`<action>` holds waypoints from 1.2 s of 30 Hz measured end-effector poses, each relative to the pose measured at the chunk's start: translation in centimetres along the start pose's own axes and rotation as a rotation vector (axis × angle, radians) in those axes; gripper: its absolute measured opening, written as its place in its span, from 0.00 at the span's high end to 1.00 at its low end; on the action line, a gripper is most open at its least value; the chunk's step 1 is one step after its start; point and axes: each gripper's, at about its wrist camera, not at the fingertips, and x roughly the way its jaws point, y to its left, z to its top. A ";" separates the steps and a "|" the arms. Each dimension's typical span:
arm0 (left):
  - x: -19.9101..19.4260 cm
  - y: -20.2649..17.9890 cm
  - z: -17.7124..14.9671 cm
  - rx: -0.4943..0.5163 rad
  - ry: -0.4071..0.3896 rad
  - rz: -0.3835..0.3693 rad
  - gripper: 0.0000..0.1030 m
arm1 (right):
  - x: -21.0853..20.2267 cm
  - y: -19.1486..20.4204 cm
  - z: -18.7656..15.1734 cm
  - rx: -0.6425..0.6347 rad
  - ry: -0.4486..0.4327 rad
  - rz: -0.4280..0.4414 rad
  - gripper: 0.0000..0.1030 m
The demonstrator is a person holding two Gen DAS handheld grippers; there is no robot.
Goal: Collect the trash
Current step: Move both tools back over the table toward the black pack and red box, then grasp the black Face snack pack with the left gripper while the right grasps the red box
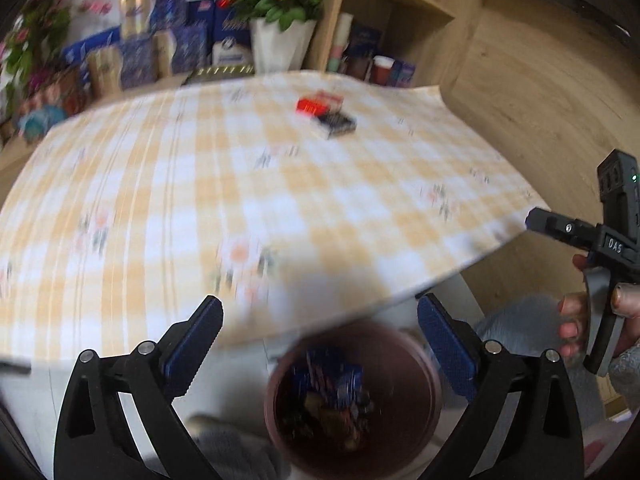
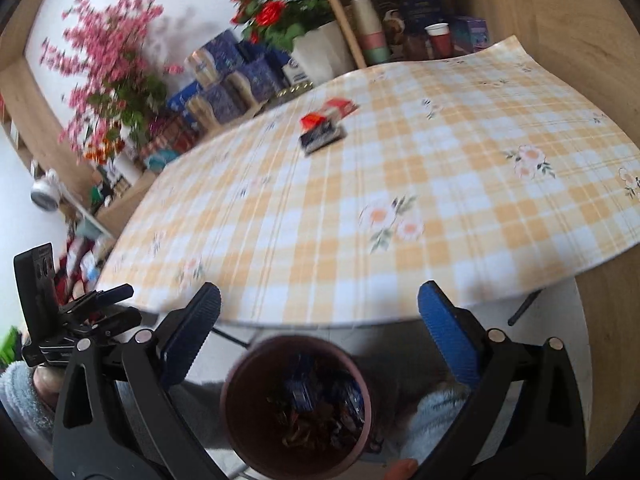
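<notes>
Hovering above brown bin (image 1: 352, 396), left claw (image 1: 320, 344) released, jaws spread wide, nothing between them. Right claw (image 2: 320, 338) likewise released and empty, over same bin (image 2: 298, 404). Bin sits below near edge of tabletop (image 1: 160, 200), holding dark and blue wrappers — contents blurred. Remaining trash: small red packet (image 1: 318, 103) and dark blue packet (image 1: 338, 125), touching each other, toward far side of checked cloth, well apart from both claws. Hand (image 1: 580, 320) grips right tool's handle. Red flowers (image 2: 276, 12) in white pot beyond tabletop.
</notes>
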 end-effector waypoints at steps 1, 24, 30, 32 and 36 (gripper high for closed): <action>0.6 -0.3 1.4 0.019 -0.005 -0.003 0.07 | 0.2 -0.6 0.8 0.016 -0.002 0.010 0.05; 24.9 -1.4 22.5 -0.118 0.109 -0.013 0.07 | 6.5 -8.3 8.2 0.035 -0.042 -0.101 0.05; 28.2 -0.9 22.6 -0.282 0.154 0.119 0.07 | 7.6 -9.2 8.3 0.043 -0.030 -0.107 0.05; 28.2 -1.4 22.5 -0.277 0.157 0.157 0.07 | 7.7 -9.2 8.5 0.030 -0.034 -0.111 0.05; 28.0 -2.1 22.3 -0.203 0.153 0.199 0.35 | 7.9 -9.2 8.7 0.038 -0.031 -0.092 0.05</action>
